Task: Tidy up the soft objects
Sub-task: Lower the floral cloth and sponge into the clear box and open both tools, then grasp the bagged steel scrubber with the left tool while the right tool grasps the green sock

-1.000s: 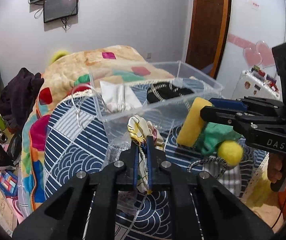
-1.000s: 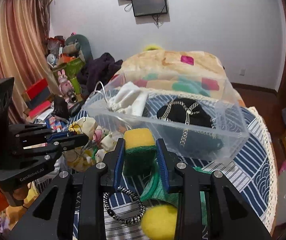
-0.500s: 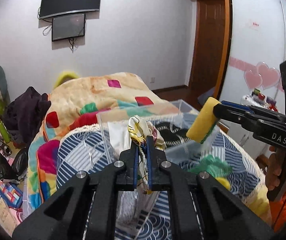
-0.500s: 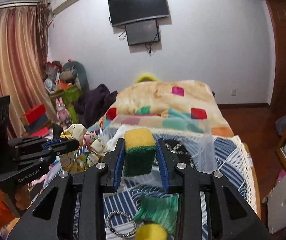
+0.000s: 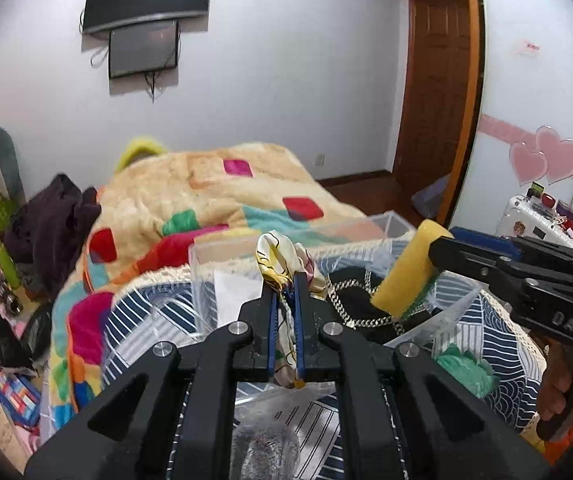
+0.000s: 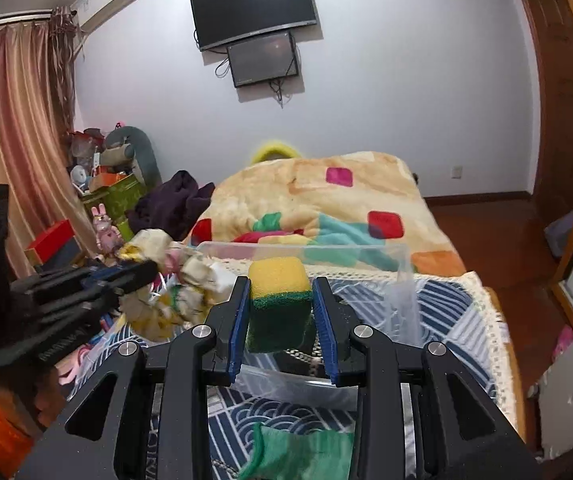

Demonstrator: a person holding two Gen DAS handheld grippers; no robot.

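Motion blur smears the left hand-held gripper [image 6: 142,270] clamping a patterned scarf [image 5: 286,264]; right hand-held gripper [image 6: 280,312] grips a sponge [image 6: 278,304], both now raised over the clear bin [image 6: 366,248].

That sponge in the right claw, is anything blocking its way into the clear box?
Nothing visible does. The sponge hangs over the open-topped clear box, whose black chained item lies low inside. The scarf hangs apart, leftward.

Clear bin [image 5: 390,220] open on top, right under both tongs — way down free. Black chain bag [image 5: 360,300] fills floor below right gripper [image 6: 280,312]; near wall blocks lower approach.
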